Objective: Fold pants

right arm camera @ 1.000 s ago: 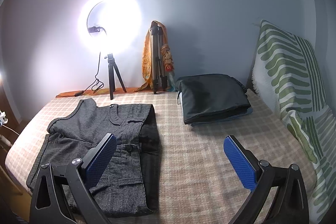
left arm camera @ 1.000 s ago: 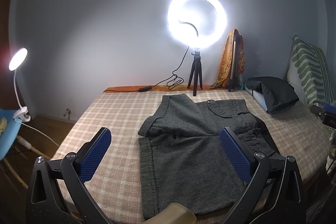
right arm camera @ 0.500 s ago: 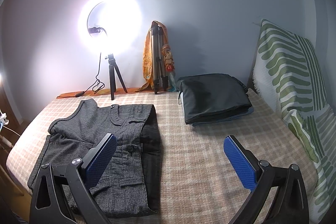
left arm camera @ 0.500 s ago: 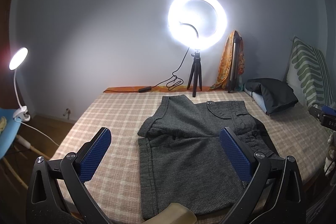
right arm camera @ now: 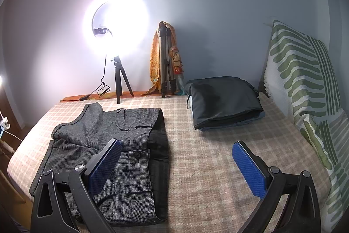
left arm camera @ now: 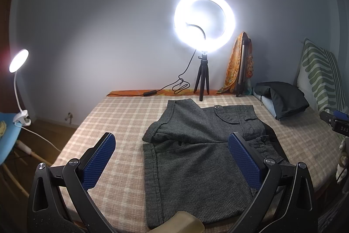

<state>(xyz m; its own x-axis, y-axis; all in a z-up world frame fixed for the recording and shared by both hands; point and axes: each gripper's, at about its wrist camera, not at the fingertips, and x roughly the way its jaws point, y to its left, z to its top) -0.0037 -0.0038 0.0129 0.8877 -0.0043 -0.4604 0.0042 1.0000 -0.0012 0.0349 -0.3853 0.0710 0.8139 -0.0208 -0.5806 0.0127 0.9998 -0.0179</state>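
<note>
Left wrist view is looking along the left gripper point(left arm camera: 171, 158), its two blue-padded fingers point(left arm camera: 98, 162) standing wide apart and holding nothing; beyond them grey checked pants point(left arm camera: 196, 152) are lying flat on a bed point(left arm camera: 122, 117) covered in a beige plaid sheet, the upper leg folded slantwise over the lower one, a dark lining showing along the right edge; a bright ring light point(left arm camera: 204, 22) on a small black tripod is glowing against the back wall, a folded tripod draped with an orange scarf point(left arm camera: 240, 64) is leaning beside it, and a white clip lamp point(left arm camera: 18, 80) is shining at far left; right wrist view is showing the right gripper point(right arm camera: 176, 164) likewise spread open and empty above the bed, its left finger overlapping the pants, which are lying to its left; a folded dark garment point(right arm camera: 224, 99) is resting near the far wall, well apart from the pants, and a green-striped pillow point(right arm camera: 305, 84) is leaning at the right.
</note>
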